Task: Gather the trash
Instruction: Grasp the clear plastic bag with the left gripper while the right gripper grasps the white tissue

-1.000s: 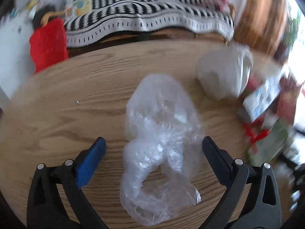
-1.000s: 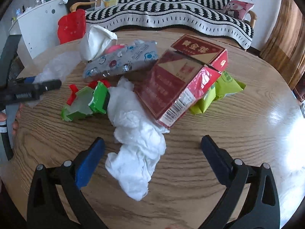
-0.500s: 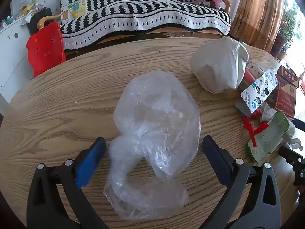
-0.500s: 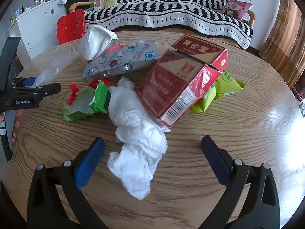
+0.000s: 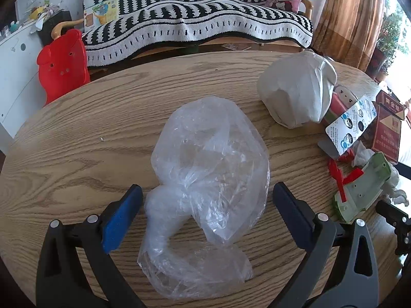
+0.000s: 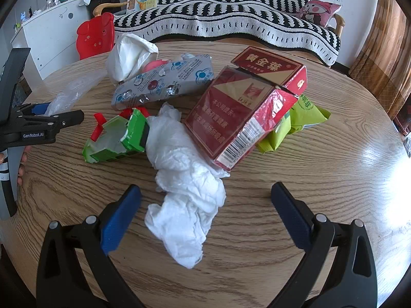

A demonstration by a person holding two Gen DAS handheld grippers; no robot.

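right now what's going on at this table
A person holds a gripper in each hand over a round wooden table strewn with trash. The left gripper is open, its fingers straddling a crumpled clear plastic bag without closing on it. The right gripper is open too, around a crumpled white tissue that lies against a red cigarette carton and a green carton. Nothing is picked up yet.

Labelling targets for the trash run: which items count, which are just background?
Trash on the table: clear plastic bag, crumpled tissue, red carton, green wrapper, blister pack, white bag.

Background: red stool, striped sofa, pink cushion.
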